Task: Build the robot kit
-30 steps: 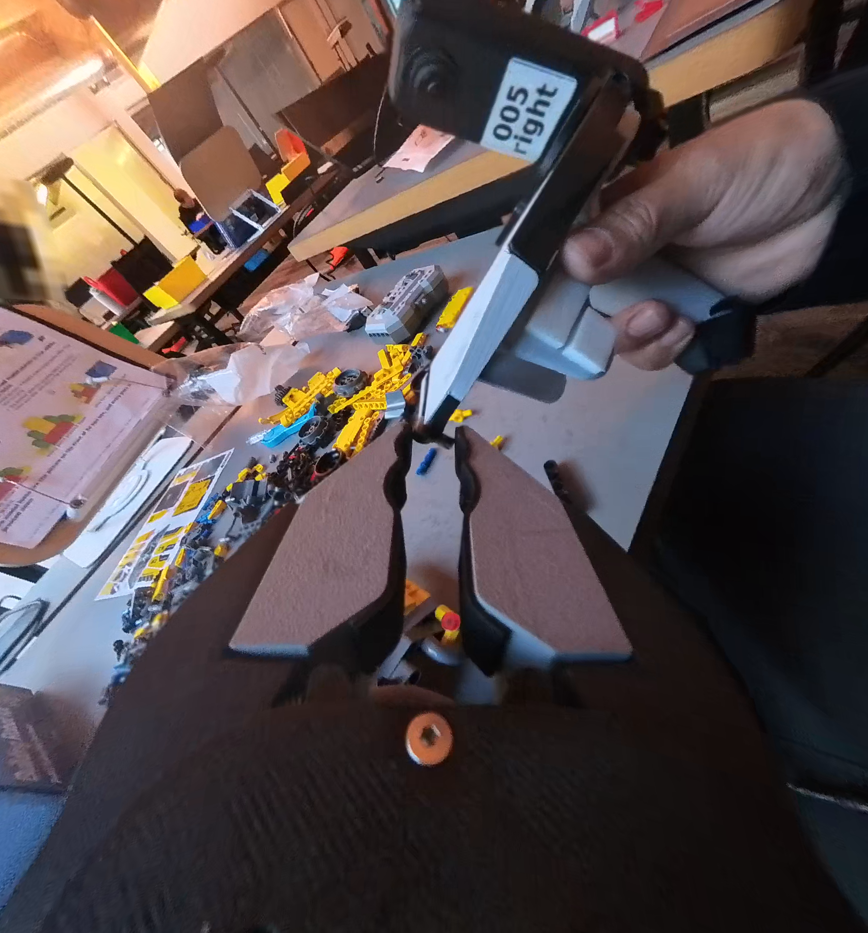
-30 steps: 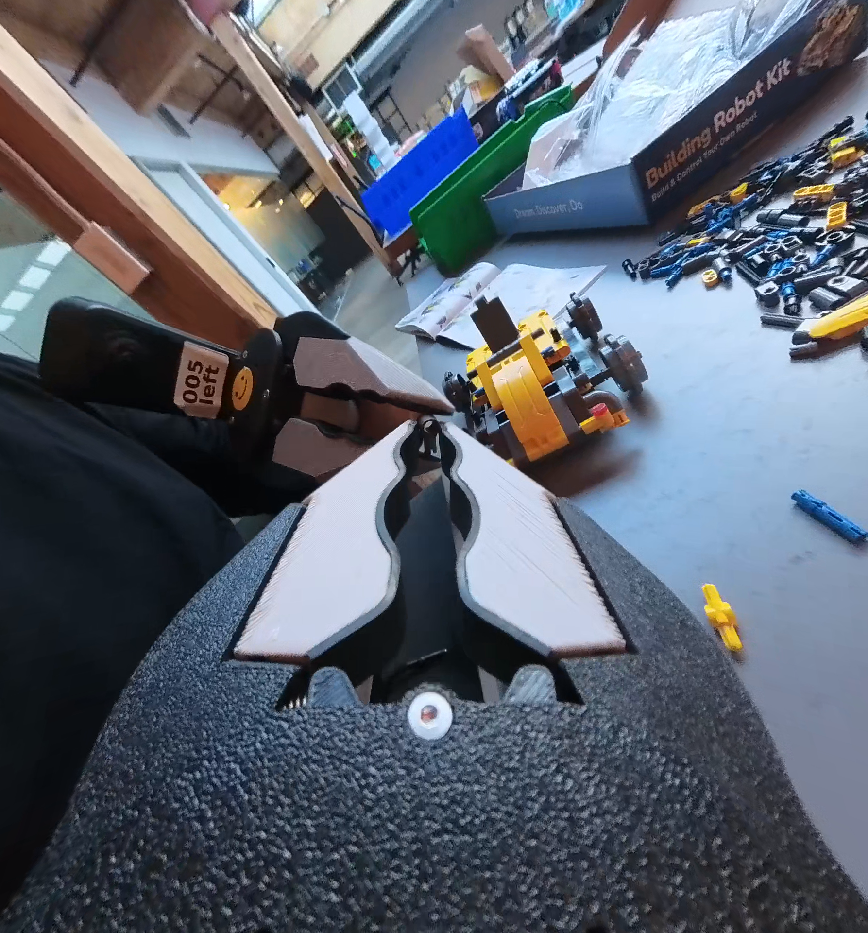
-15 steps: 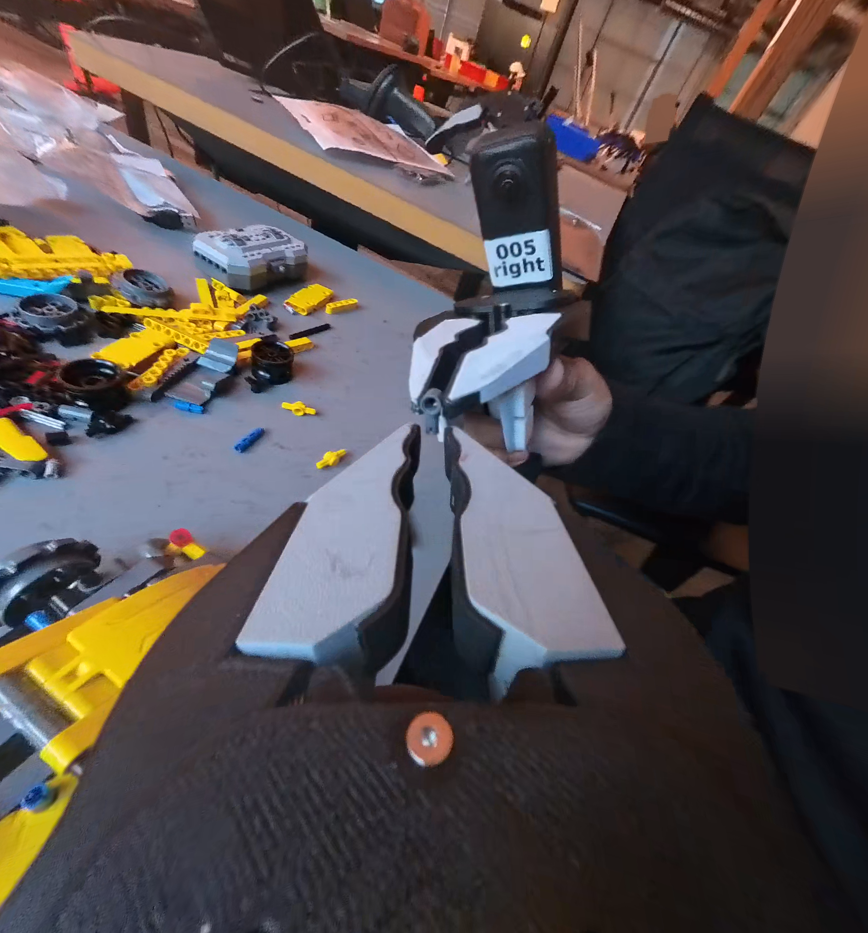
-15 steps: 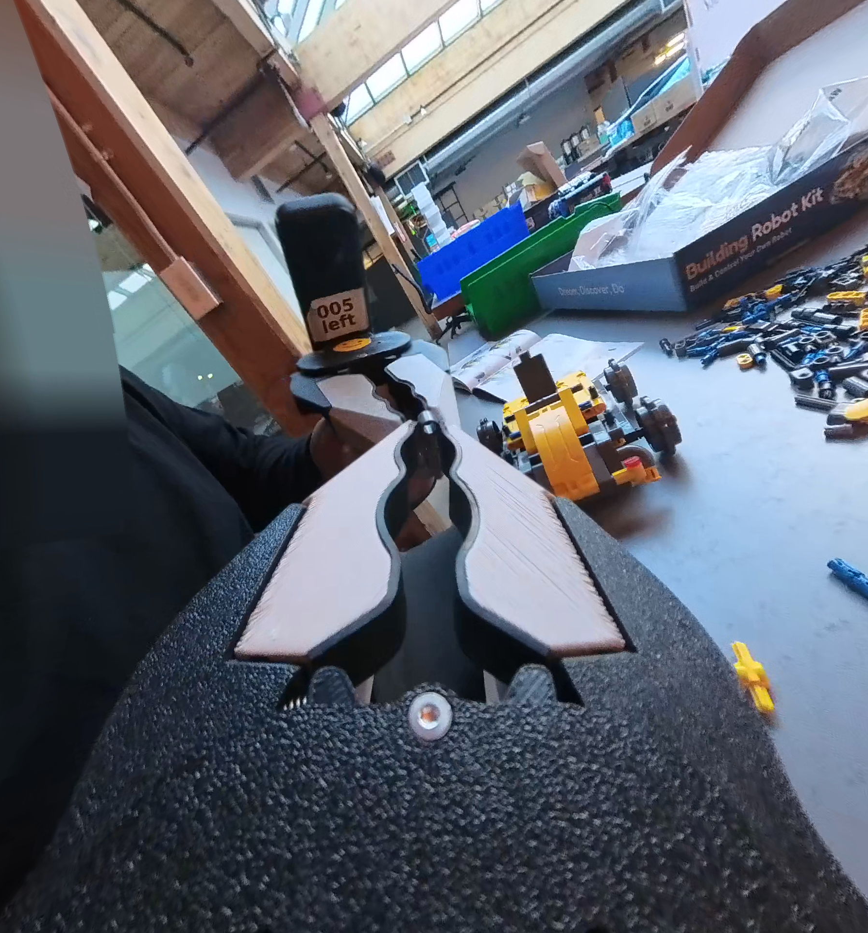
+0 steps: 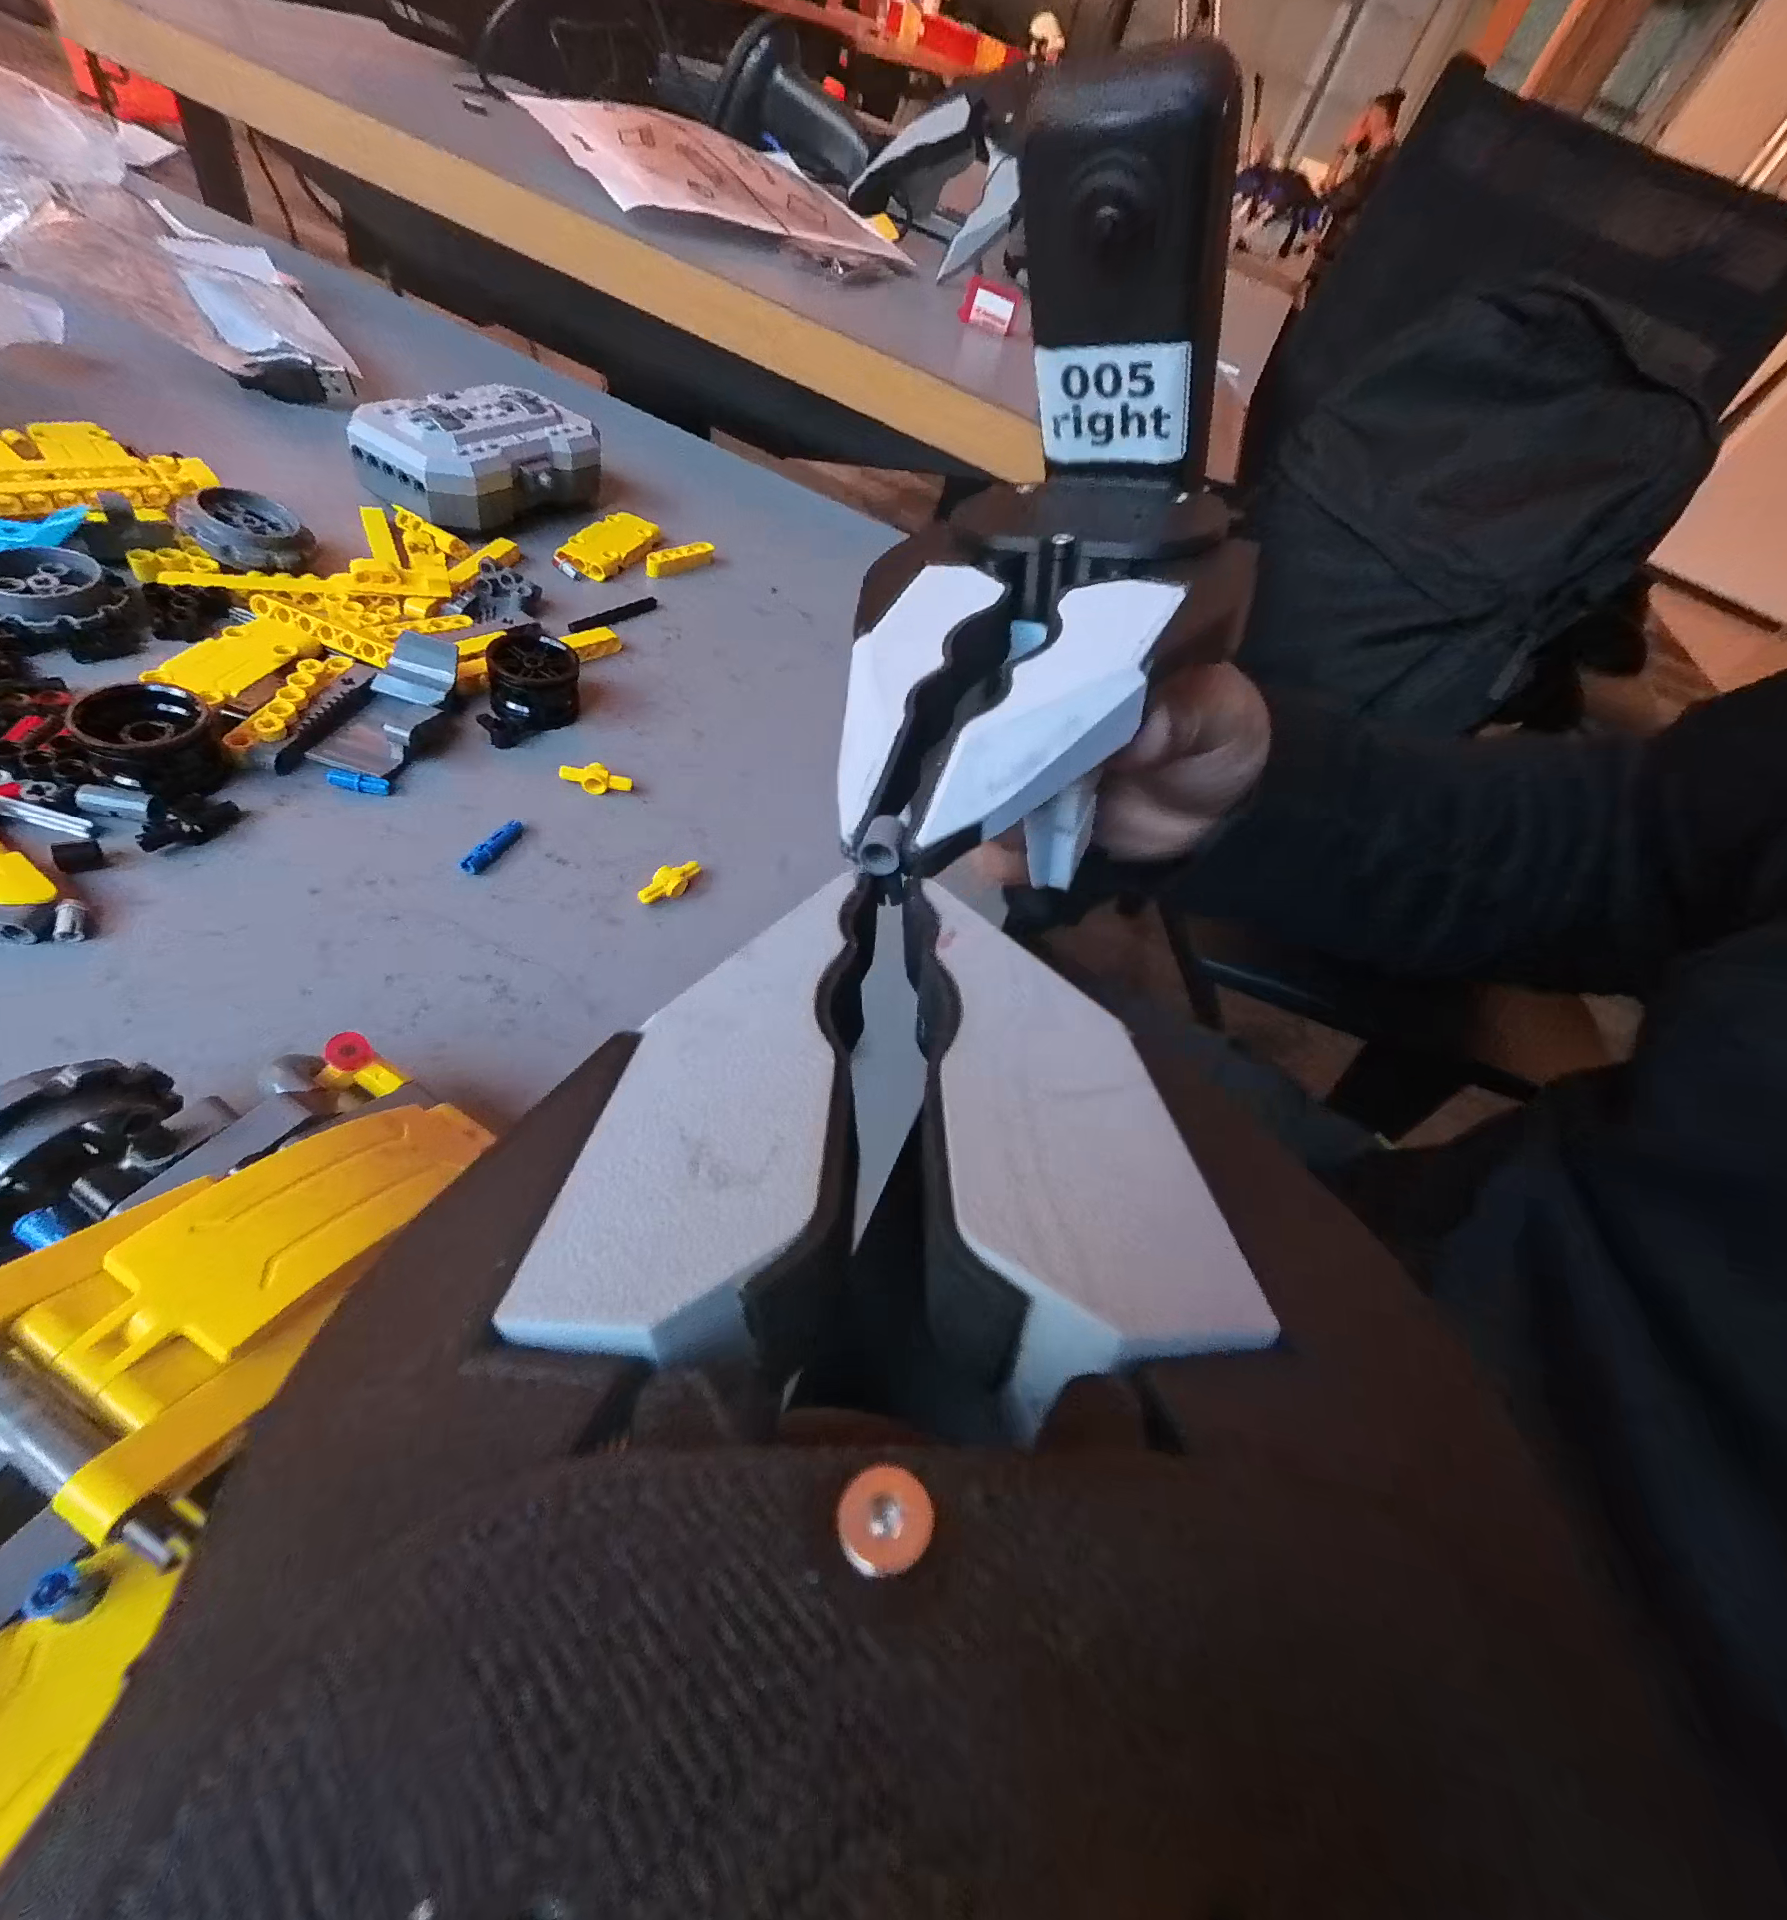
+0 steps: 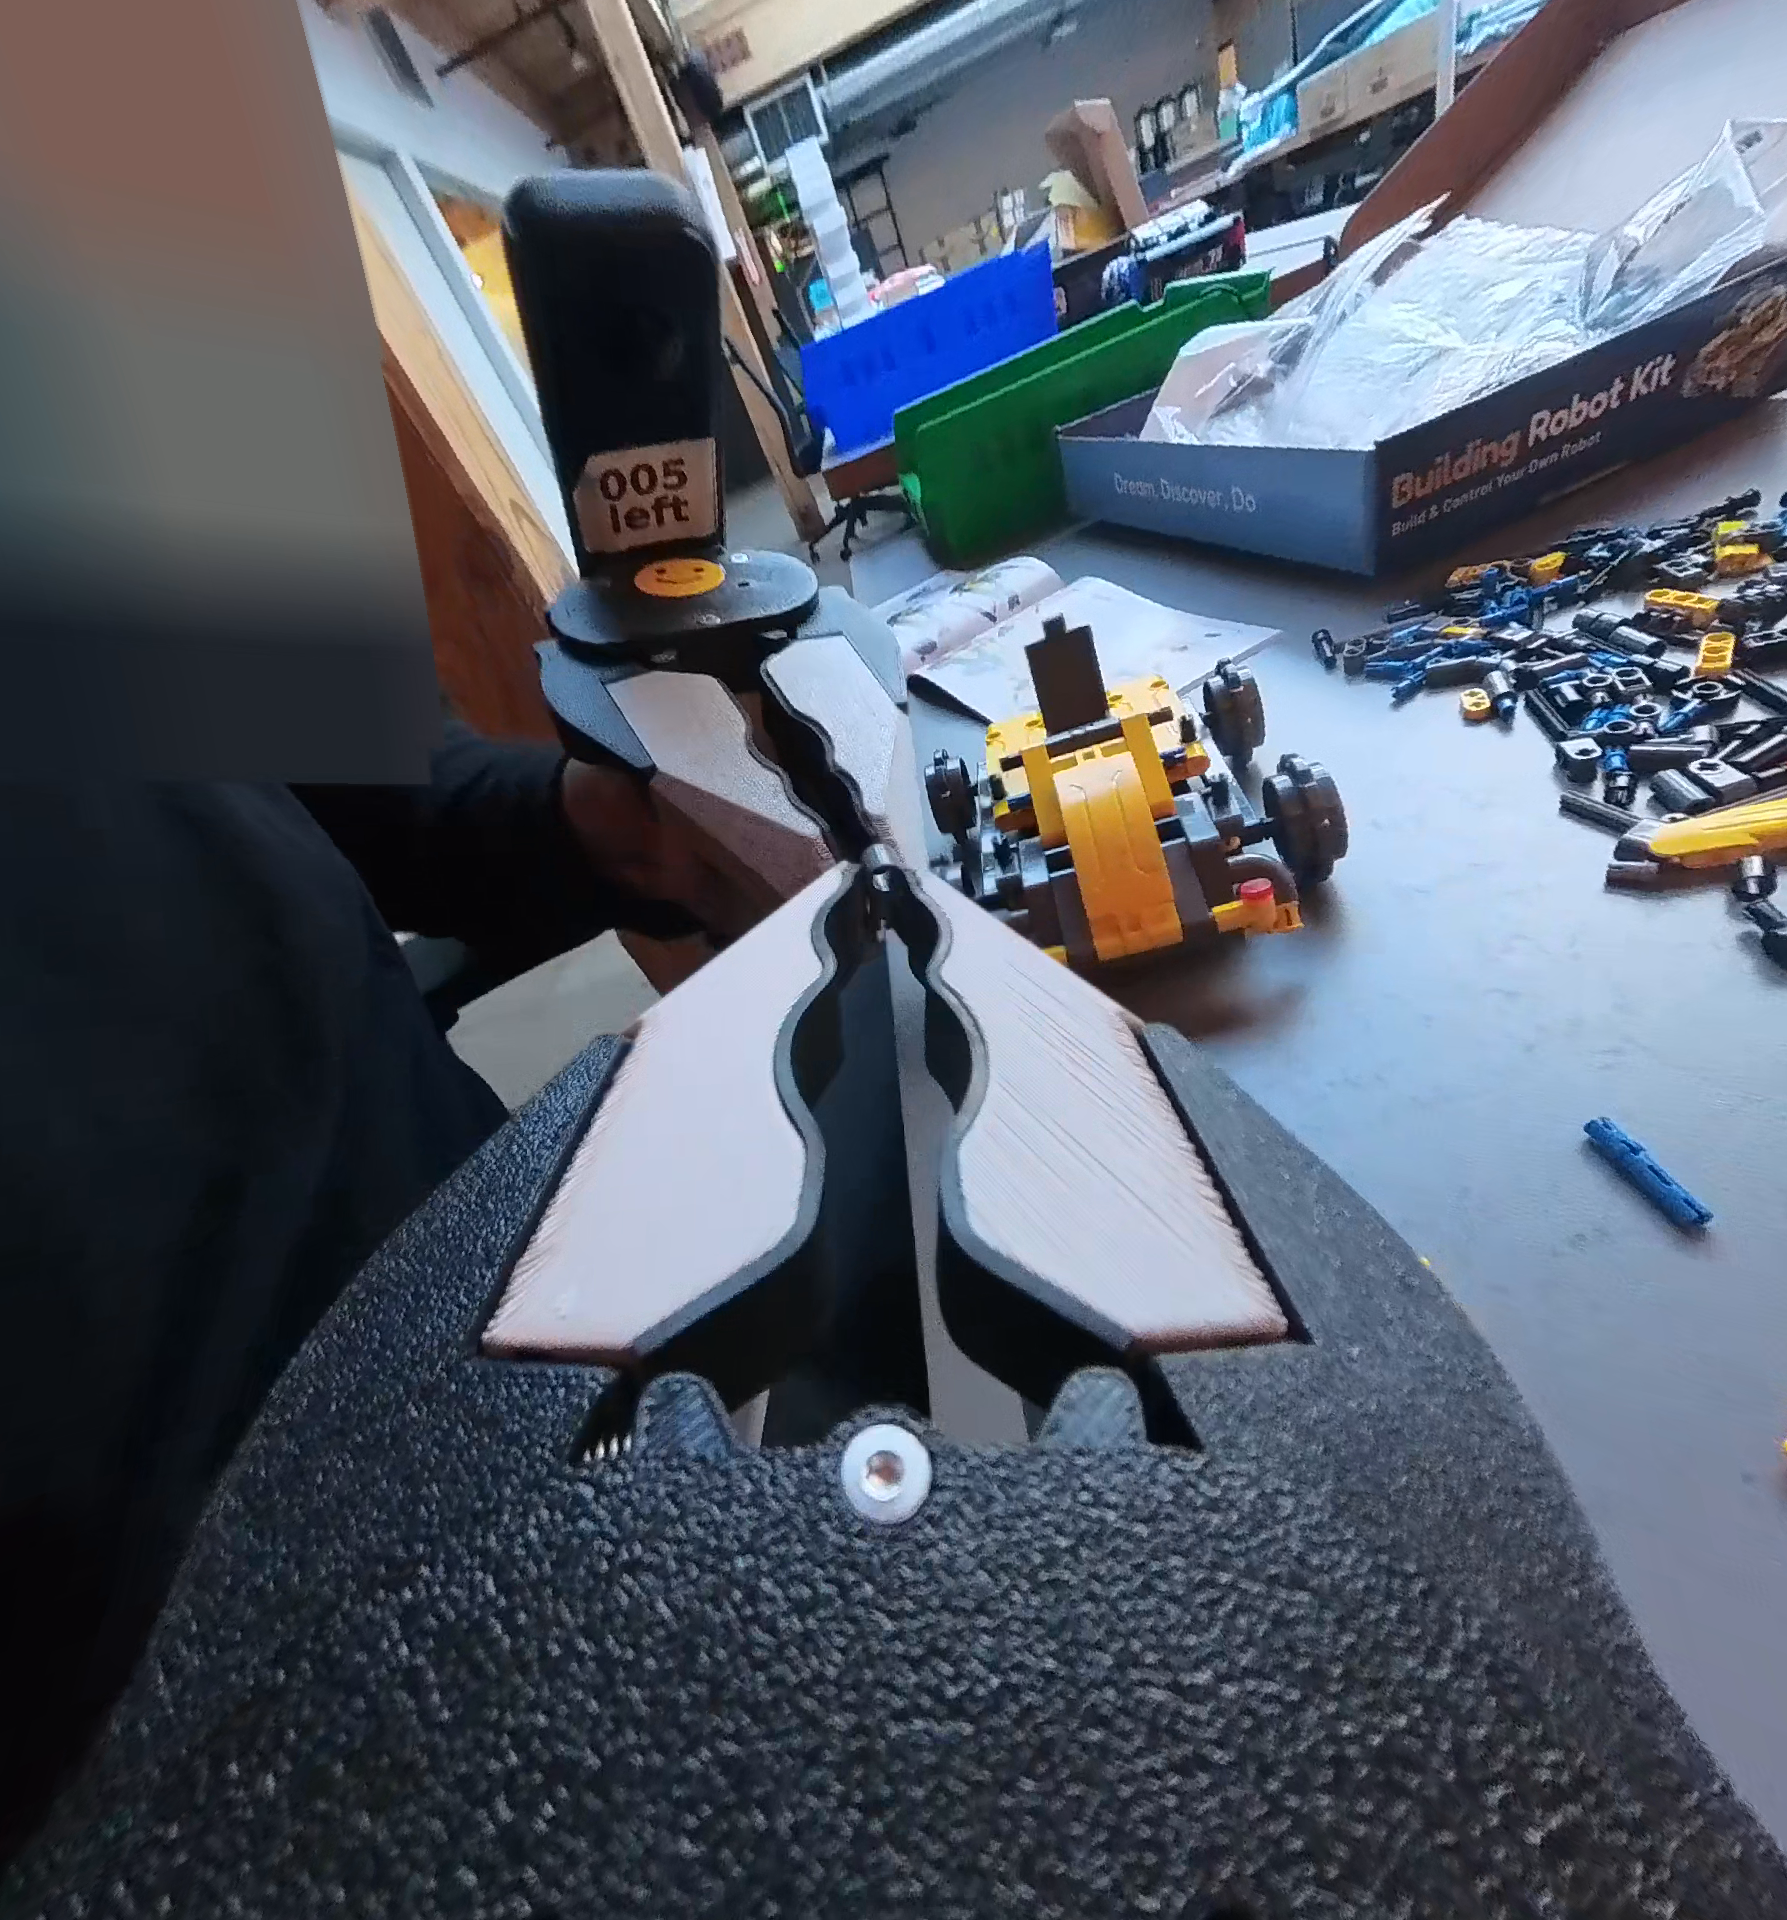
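Gripper tips are meeting nose to nose in mid-air, just off the desk [image 5: 369, 935] edge. My right gripper [image 5: 881, 847] is pinching a small grey connector piece [image 5: 881, 837] at its very tips, jaws nearly closed on it. In its own view that piece [image 6: 876, 858] is sitting at 12 o'clock, right at the fingertips. My left gripper [image 5: 884, 902] is nearly closed too, tips pressing up against the piece from below; I am not able to tell whether it is clamping a small dark part of its own or only touching the grey one.

I am judging the hold as thin: only the tip ends are gripping, so any twist or sideways push between the two grippers could pop the piece out, and it would be dropping past the desk edge toward the person's lap or the floor. A slight misalignment could also jam the mating instead of seating it.

At 9 o'clock in the left wrist view, loose yellow and black building pieces [image 5: 276, 644] and a grey battery block [image 5: 473, 452] are lying on the desk. At 1 o'clock in the right wrist view, a partly built yellow vehicle [image 6: 1117, 821] is standing near, with the kit box [image 6: 1491, 416] farther back.
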Motion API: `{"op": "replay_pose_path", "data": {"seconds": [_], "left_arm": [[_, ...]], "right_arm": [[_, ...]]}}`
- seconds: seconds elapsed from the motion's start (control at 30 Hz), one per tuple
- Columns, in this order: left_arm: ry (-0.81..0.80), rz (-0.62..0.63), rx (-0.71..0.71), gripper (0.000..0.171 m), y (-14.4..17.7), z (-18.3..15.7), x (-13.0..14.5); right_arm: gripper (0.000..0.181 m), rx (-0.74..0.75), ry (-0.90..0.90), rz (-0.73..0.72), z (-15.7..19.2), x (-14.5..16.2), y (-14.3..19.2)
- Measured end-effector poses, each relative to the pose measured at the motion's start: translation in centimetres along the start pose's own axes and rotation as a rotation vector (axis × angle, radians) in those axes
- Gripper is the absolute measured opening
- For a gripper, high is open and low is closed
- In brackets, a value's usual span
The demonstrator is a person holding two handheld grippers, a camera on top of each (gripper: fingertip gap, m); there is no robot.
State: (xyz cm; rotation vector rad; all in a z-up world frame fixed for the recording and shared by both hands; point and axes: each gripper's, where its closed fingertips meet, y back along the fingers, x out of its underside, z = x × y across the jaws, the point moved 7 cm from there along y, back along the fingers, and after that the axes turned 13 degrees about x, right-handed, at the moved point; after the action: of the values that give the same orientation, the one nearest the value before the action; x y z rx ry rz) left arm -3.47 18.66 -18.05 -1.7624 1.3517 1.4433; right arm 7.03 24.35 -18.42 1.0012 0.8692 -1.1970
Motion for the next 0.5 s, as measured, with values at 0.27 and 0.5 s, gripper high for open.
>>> {"op": "replay_pose_path", "data": {"seconds": [0.27, 0.5], "left_arm": [[-0.050, 0.039, -0.032, 0.002, 1.2, 0.2, 1.2], [-0.072, 0.090, -0.116, 0.002, 2.2, 1.3, 3.3]], "right_arm": [[0.015, 0.029, 0.077, 0.099, 0.5, 0.0, -1.0], [0.016, 0.344, 0.148, 0.201, -4.2, -0.4, 3.2]]}}
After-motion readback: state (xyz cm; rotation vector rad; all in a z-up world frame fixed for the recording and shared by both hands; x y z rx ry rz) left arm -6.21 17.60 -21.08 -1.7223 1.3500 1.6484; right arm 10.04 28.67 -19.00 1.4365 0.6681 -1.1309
